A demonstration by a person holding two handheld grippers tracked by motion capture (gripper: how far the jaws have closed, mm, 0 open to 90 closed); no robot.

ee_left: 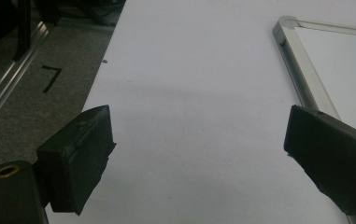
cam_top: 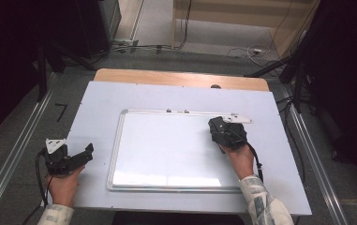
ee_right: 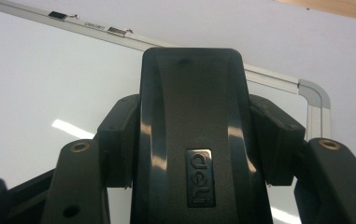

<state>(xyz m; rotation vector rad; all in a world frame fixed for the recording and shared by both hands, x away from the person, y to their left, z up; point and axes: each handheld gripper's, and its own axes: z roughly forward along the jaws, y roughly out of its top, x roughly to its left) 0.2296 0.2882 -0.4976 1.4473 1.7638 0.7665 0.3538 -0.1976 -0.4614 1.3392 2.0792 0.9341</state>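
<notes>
On the white table lies one whiteboard; right tongs clamp one black eraser, left tongs gape empty.

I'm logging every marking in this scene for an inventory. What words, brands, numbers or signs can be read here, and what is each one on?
"deli": raised badge on the black eraser clamped in the right gripper.
"7": black mark on the grey floor left of the table.
Small print on the whiteboard's top frame, between two metal clips: too small to read.

Overhead view forward-down; gripper views close, sharing whiteboard.
</notes>
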